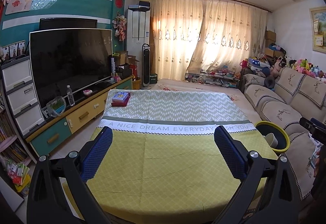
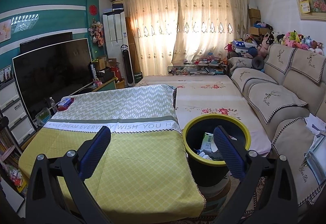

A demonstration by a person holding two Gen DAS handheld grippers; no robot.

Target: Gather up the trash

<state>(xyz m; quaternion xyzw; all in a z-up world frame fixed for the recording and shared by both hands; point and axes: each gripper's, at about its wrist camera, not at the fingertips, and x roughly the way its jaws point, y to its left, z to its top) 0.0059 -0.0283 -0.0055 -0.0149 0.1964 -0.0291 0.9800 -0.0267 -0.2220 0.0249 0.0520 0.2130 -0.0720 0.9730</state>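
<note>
Drawer unit (image 1: 20, 89): far left, three white drawers stacked in a dark frame, beside the television.
Television (image 1: 70, 63): large dark screen standing on the low cabinet; screen off.
Water bottle (image 1: 70, 95): upright on the cabinet top in front of the television.
Plastic bag (image 1: 56, 106): clear, with something green inside, just left of the water bottle.
Left gripper (image 1: 163, 142): fingers spread wide apart, nothing between them; hovers above the near, yellow part of the tablecloth.
Tablecloth (image 1: 169, 154): covers the table; yellow lattice near, a white band of lettering across the middle, green-and-white zigzag beyond.
Boxes (image 1: 120, 98): small stack at the far left corner of the table, a blue-lidded one on a red one.
Right gripper (image 2: 162, 143): fingers wide apart and empty; left finger over the tablecloth, right finger in front of the bin's opening.
Trash bin (image 2: 188, 128): black with a yellow rim, on the floor just beside the table's right edge, between table and sofa.
Trash (image 2: 206, 142): paper scraps and wrappers lying inside the bin; a pale cup (image 1: 272, 139) shows there in the left wrist view.
Sofa (image 2: 285, 102): beige, with deer-embroidered covers, along the right wall.
Plush toys (image 2: 293, 38): a row along the sofa back.
</note>
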